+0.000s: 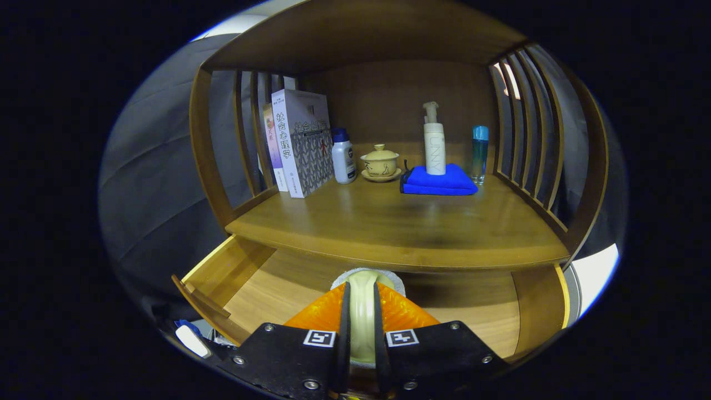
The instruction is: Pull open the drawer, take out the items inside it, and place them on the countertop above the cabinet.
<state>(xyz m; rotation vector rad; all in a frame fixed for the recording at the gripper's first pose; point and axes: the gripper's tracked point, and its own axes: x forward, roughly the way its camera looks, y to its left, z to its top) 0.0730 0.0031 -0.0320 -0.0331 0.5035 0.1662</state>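
From my remote seat, I see my gripper (362, 311) at the bottom centre of the frame. Its body is two black, angular plates, one on each side of a narrow central slot, spreading wider toward the lower edge. Silver round-head screws dot them: near the upper outer corners, along the outer edges and low by the slot. Each plate carries a small square black-and-white coded marker at its inner top corner. The fingers (389, 311) rise from the plates as ribbed, wedge-shaped pieces tapering toward the tips.
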